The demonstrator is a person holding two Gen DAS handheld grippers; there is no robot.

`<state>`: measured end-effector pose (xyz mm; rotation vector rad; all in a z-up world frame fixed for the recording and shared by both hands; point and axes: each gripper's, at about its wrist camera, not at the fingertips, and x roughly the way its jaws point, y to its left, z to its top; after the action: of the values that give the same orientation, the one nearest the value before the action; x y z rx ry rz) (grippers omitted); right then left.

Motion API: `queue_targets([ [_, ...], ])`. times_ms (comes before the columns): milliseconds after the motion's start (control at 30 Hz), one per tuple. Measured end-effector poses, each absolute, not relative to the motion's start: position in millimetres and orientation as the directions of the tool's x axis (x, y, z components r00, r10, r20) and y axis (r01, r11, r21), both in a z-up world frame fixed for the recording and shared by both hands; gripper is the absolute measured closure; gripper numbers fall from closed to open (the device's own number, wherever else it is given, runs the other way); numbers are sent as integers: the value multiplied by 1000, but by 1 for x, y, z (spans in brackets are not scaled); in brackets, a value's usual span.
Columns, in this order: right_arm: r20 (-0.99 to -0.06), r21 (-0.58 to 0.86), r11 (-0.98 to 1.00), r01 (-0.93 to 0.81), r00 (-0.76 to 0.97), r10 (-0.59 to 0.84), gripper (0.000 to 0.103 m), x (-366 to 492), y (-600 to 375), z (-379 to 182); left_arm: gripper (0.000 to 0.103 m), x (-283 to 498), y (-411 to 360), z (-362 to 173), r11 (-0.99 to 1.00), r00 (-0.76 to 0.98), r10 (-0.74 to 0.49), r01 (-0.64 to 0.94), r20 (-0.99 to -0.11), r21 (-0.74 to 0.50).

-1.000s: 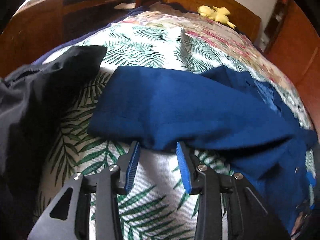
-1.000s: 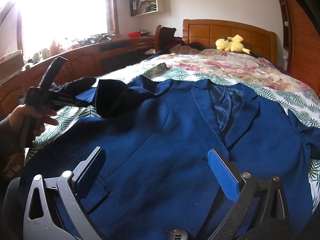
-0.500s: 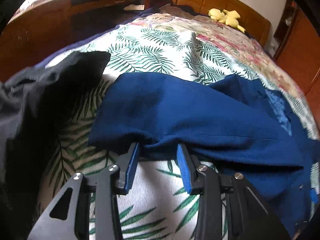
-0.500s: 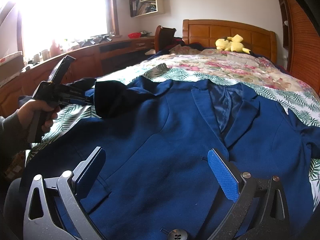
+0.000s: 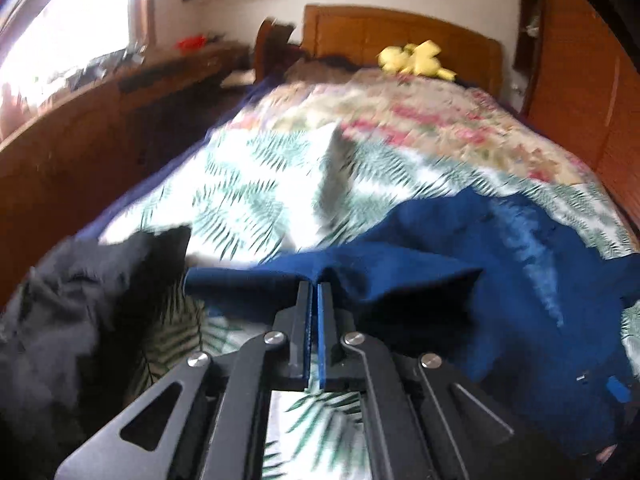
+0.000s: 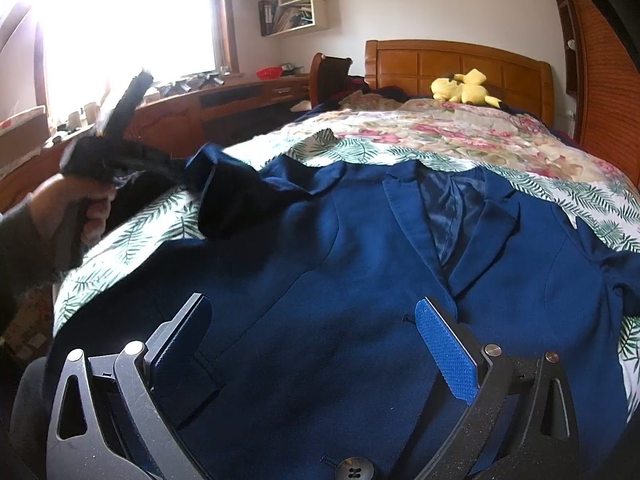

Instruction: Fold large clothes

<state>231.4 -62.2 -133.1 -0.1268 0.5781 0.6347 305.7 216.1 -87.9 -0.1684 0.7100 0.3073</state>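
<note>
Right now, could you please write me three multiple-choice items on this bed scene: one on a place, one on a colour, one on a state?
1. Where does the yellow plush toy lie?
A. by the headboard
B. on the jacket
C. on the desk

2. What colour is the jacket?
A. grey
B. blue
C. red

3. How is the left gripper?
A. wide open
B. out of view
C. shut on the sleeve

Key: 1 A, it rests at the bed's far end; 2 B, its cloth is dark blue; 3 C, the closed jaws pinch the cuff edge.
</note>
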Motion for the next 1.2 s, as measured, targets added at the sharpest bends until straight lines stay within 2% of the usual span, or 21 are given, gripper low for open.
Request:
queue_targets([
  [167, -525, 64, 818, -572, 678, 515, 0, 227, -79, -120, 103, 305, 168, -47, 966, 770, 183, -255, -611, -33],
  [600, -468, 91, 894, -439, 773, 428, 0, 219, -169, -94, 103, 281, 39, 9, 1000, 838, 30, -21, -544, 23],
  [800, -446, 84, 909, -409, 800, 401, 0, 210, -190, -87, 103, 265, 7, 5, 999, 837, -3, 31, -548, 42],
  [1067, -437, 86, 917, -390, 812, 386, 0, 211, -200, -80, 103, 242, 2, -42, 998, 798, -22, 49, -602, 28],
  [1200, -438, 81, 917, -390, 813, 384, 0, 214, -197, -79, 103, 230, 6, -59, 998, 801, -22, 51, -598, 32],
])
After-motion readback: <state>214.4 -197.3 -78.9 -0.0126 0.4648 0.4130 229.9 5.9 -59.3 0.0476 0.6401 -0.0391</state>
